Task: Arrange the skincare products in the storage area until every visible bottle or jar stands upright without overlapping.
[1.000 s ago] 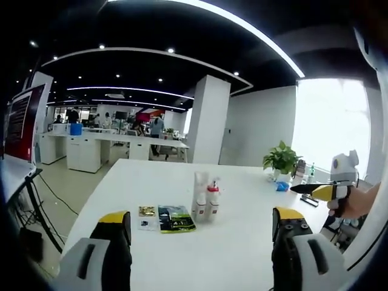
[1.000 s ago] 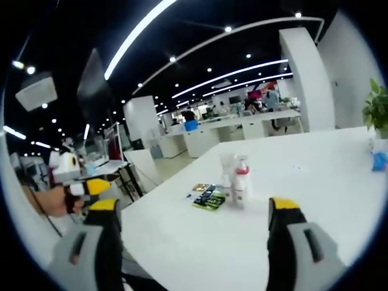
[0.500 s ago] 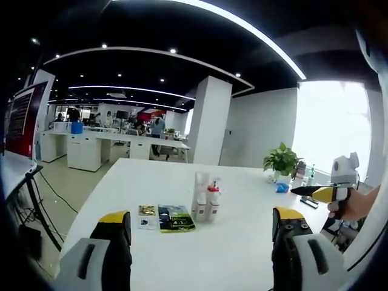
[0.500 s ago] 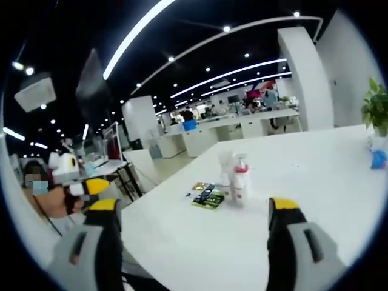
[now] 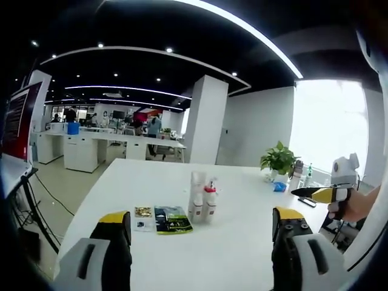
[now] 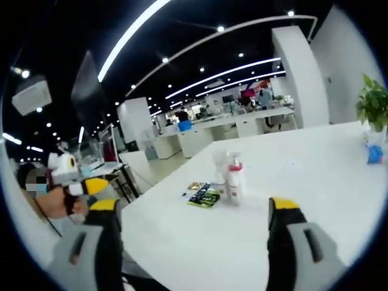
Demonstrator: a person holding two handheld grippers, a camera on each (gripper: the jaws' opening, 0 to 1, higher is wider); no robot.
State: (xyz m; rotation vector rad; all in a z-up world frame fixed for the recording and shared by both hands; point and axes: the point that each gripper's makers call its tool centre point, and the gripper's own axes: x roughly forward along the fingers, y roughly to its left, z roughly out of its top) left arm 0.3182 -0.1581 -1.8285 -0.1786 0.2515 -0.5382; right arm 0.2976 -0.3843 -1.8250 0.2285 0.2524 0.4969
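Observation:
Two or three white bottles stand close together on the white table (image 5: 242, 242); one has a red pump top (image 5: 209, 200) and a taller pale one (image 5: 196, 193) stands beside it. A dark green packet (image 5: 172, 219) and a small sachet (image 5: 143, 211) lie flat to their left. In the right gripper view the same bottles (image 6: 231, 180) and packet (image 6: 204, 197) sit mid-table. My left gripper (image 5: 197, 251) is open, well short of the bottles. My right gripper (image 6: 194, 242) is open too, with nothing between its jaws. The right gripper also shows at the far right (image 5: 327, 194).
A potted plant (image 5: 279, 159) and a small blue thing (image 5: 278, 187) stand at the table's far right corner. White office desks (image 5: 97, 148) and people are far behind. A white pillar (image 5: 203, 127) rises past the table. A person's hand (image 6: 57, 203) holds the other gripper at left.
Both views have shifted slightly, so the bottles and packet sit a little further left in each picture. Nothing on the table has moved. Both grippers stay open.

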